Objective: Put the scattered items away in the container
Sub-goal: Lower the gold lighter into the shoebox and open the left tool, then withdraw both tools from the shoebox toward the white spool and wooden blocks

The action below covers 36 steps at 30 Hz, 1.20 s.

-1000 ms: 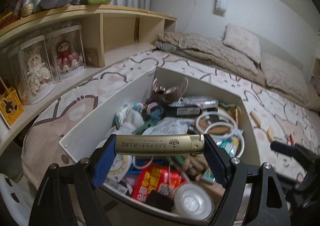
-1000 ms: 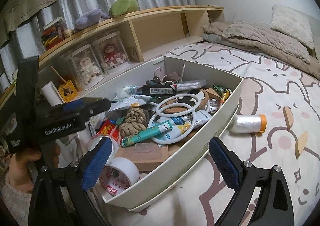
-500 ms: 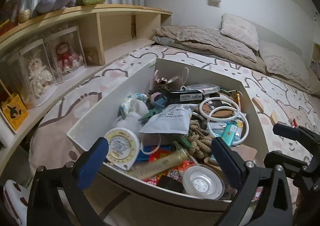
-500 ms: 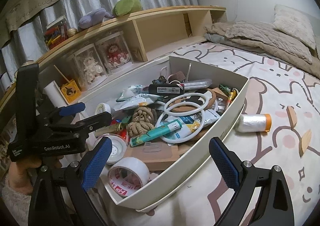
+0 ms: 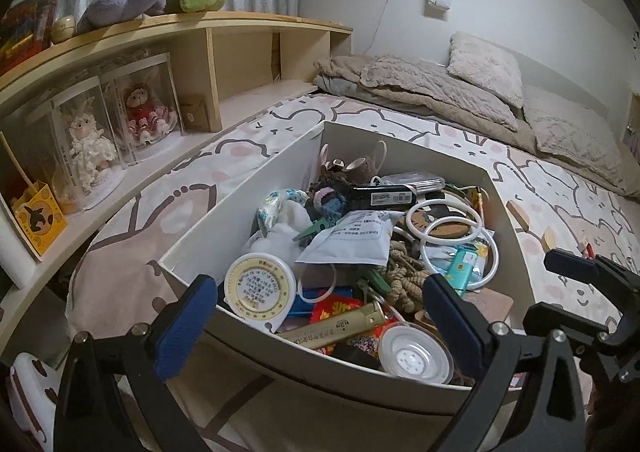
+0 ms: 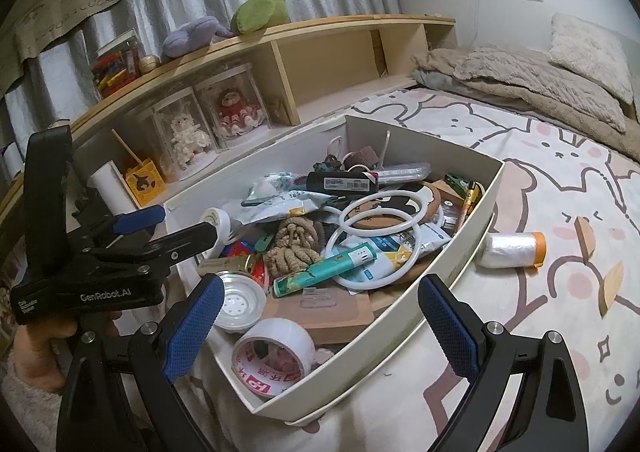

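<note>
Left gripper (image 5: pixel 320 316) spread wide, nothing between the pads, hovering at the near rim of the box (image 5: pixel 240 203). Just past the jaws, inside the box: gold tube (image 5: pixel 340 326) lying flat, touching neither pad; round white tape measure (image 5: pixel 259 288) beside the left pad; clear lid (image 5: pixel 416 358) by the right pad. Right gripper (image 6: pixel 320 324) also spread, empty, over the box's near corner; tape roll (image 6: pixel 274 358) and brown card (image 6: pixel 320 308) between its jaws, lower down in the box. Still loose on the sheet (image 6: pixel 560 179), right of the right jaw and outside the box: film roll (image 6: pixel 512 250) touching the box wall, wooden pieces (image 6: pixel 612 284) further right
</note>
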### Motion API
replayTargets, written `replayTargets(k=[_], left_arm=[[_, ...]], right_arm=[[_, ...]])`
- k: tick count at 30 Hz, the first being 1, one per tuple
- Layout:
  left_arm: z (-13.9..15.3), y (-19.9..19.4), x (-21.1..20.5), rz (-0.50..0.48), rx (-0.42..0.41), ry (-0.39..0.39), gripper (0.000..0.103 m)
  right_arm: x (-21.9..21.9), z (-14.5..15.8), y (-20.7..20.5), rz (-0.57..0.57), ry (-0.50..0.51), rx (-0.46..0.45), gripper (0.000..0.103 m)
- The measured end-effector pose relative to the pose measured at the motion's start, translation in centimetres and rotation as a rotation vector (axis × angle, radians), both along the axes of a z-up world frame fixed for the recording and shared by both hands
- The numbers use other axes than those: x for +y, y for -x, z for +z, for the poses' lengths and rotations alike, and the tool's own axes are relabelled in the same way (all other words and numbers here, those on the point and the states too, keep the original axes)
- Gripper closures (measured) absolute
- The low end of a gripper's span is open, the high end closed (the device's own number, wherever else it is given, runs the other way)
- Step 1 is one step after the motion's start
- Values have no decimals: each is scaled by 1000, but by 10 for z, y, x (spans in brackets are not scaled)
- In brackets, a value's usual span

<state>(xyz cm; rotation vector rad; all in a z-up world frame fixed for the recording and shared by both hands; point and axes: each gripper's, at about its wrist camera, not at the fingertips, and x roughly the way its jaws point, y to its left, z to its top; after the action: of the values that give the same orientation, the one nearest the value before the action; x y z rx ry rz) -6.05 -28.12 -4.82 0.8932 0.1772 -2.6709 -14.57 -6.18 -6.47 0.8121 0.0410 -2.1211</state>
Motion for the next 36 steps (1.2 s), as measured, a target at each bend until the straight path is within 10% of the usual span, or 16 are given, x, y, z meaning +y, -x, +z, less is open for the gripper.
replayTargets(k=[36], left_arm=[[26, 4, 53, 0, 39, 17, 0]], right_arm=[[66, 24, 0, -140, -5, 88, 0]])
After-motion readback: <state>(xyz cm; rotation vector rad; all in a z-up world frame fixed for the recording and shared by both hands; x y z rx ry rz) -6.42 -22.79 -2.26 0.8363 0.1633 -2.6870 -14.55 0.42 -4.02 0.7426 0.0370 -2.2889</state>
